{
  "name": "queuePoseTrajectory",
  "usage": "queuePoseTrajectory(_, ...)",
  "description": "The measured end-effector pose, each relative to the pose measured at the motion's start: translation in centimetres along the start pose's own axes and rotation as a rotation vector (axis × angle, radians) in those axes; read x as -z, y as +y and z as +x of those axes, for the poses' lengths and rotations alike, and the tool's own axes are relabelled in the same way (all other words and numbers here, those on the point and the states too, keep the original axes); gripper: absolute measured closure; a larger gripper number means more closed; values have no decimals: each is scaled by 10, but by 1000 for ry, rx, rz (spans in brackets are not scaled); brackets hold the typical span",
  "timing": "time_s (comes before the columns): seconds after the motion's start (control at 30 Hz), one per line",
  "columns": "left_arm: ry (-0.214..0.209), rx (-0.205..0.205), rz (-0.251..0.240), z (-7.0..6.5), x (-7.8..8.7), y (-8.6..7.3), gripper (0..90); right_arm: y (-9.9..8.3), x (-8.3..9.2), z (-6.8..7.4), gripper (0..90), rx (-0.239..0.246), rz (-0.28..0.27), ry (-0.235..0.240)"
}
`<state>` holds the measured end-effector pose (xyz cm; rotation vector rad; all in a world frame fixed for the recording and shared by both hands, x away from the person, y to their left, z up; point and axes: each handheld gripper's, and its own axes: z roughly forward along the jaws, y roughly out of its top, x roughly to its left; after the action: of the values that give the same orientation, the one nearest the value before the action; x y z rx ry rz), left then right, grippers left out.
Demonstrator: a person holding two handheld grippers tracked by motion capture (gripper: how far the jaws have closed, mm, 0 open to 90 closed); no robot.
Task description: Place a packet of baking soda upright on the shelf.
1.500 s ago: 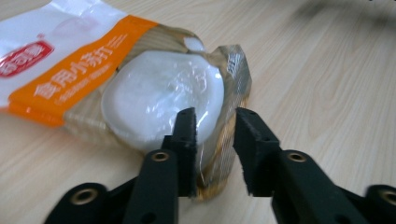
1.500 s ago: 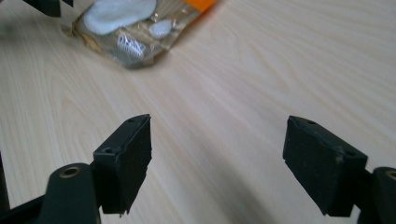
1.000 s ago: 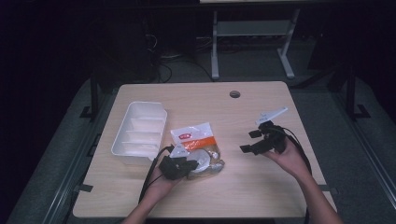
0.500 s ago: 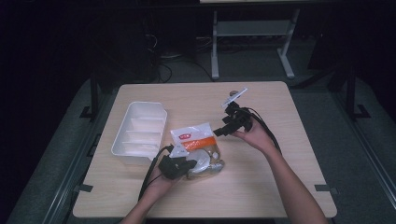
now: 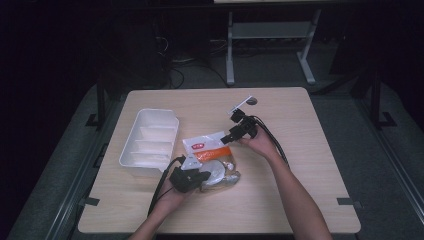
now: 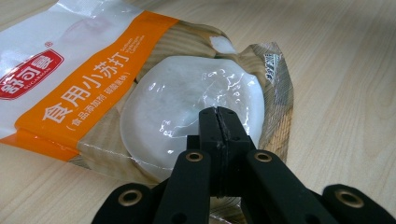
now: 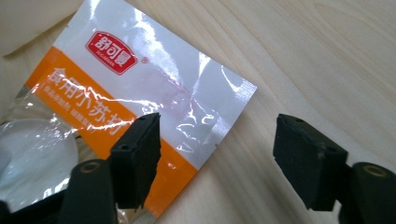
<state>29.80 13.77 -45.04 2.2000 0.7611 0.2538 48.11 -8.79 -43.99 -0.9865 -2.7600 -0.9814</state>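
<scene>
A plastic bag [image 5: 206, 146] with a white top, an orange band and a clear window full of white powder lies mid-table. My left gripper [image 5: 192, 177] is at its near end, shut on the clear film [image 6: 187, 98] over the powder; the jaws [image 6: 218, 115] meet with no gap. At the bag's far right corner my right gripper [image 5: 231, 136] is open. Its jaws have just been closing. In the right gripper view [image 7: 217, 123] the bag's white corner [image 7: 210, 93] lies between the two pads, and neither pad touches it.
A white tray [image 5: 150, 140] with several compartments stands left of the bag, close to it. A round cable hole [image 5: 251, 101] sits in the tabletop behind the right gripper. Bare wood [image 5: 310, 150] lies right of the hands. A metal stand [image 5: 270, 35] rises beyond the table.
My right gripper has swung left from the table's right side to the bag's far right corner and come lower. The left gripper and the bag have stayed put.
</scene>
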Motion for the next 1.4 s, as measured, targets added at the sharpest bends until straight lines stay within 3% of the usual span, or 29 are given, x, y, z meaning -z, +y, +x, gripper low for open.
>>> queuePoseTrajectory(0.23,3,0,-3,0,0,0,897,3,-9,0,410,-9,1,13)
queuePoseTrajectory(0.33,5,1,-3,-1,0,0,897,5,-14,1,517,-10,15,27)
queuePoseTrajectory(0.4,3,2,-3,0,0,0,897,5,-15,2,540,-1,20,19)
queuePoseTrajectory(0.47,-1,2,-3,0,0,0,897,5,-14,2,648,16,19,1)
queuePoseTrajectory(0.57,-3,3,-5,0,0,0,896,5,-10,1,725,6,-4,27)
queuePoseTrajectory(0.67,-1,0,-5,0,0,-1,891,5,-1,4,875,14,-36,73)
queuePoseTrajectory(0.87,7,-5,-4,0,0,-1,882,9,11,15,899,66,-56,84)
queuePoseTrajectory(1.0,17,0,-2,1,0,0,837,11,20,22,900,86,-72,85)
queuePoseTrajectory(1.03,22,0,8,3,1,1,789,12,26,26,900,103,-80,87)
queuePoseTrajectory(1.23,49,-6,14,2,2,1,709,10,32,25,900,97,-101,136)
queuePoseTrajectory(1.4,44,7,11,3,1,1,712,7,19,14,899,74,-84,162)
